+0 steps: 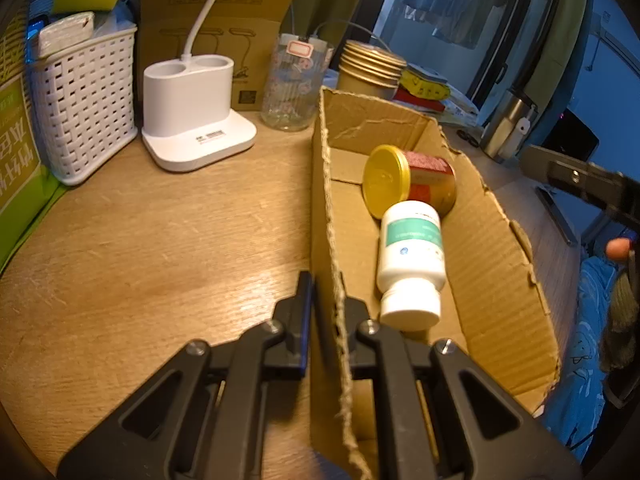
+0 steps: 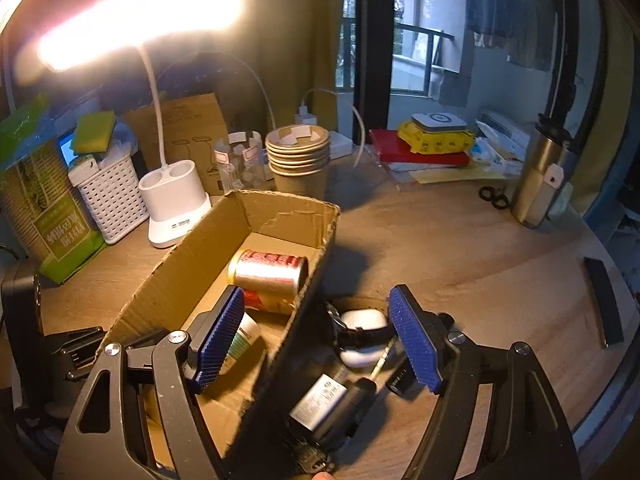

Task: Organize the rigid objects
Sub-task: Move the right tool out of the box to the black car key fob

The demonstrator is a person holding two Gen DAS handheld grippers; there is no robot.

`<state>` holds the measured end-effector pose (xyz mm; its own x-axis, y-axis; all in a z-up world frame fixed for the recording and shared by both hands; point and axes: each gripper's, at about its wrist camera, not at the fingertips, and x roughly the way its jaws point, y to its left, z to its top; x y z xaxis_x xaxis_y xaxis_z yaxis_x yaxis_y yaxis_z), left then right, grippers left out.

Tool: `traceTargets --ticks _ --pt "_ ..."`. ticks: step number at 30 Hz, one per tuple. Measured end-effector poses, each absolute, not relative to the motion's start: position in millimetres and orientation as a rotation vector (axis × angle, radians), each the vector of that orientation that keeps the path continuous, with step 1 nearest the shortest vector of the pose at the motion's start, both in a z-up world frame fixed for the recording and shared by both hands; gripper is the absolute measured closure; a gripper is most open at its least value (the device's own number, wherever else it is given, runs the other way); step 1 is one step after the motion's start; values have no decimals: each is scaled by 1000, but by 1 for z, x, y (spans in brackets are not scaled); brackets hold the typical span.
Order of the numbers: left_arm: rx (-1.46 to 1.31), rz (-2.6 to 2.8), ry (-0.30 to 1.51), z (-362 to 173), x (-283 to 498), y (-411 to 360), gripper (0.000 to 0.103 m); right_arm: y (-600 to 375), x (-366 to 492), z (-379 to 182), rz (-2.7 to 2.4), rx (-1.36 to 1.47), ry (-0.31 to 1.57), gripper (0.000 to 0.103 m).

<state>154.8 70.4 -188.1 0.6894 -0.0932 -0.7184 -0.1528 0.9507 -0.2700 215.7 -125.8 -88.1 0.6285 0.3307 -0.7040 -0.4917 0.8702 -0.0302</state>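
An open cardboard box (image 1: 500, 248) lies on the wooden desk. My left gripper (image 1: 328, 300) is shut on the box's near left wall. Inside the box lie a red can with a gold lid (image 1: 412, 180) and a white pill bottle with a green label (image 1: 412, 264), both on their sides. My right gripper (image 2: 316, 338) is open and straddles the box's right wall (image 2: 304, 304), one blue pad (image 2: 220, 336) over the inside, the other outside. Beside the box lie a white earbud case (image 2: 362, 336) under a black strap, and a charger block (image 2: 324, 400). Nothing is between the right pads.
At the back stand a white lamp base (image 1: 192, 112), a white woven basket (image 1: 84, 104), a glass jar (image 1: 292, 84) and stacked paper cups (image 2: 298, 160). A steel flask (image 2: 540, 176), black scissors (image 2: 494, 196) and a yellow box on a red book (image 2: 436, 136) are at the right.
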Motion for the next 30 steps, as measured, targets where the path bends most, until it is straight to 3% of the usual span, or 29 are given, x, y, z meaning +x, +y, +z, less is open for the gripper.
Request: traceTargets --ticks 17,30 --pt "-310 37 812 -187 155 68 94 -166 211 -92 408 -176 762 25" --pt "-308 43 828 -190 159 67 94 -179 212 -128 416 -139 843 25"
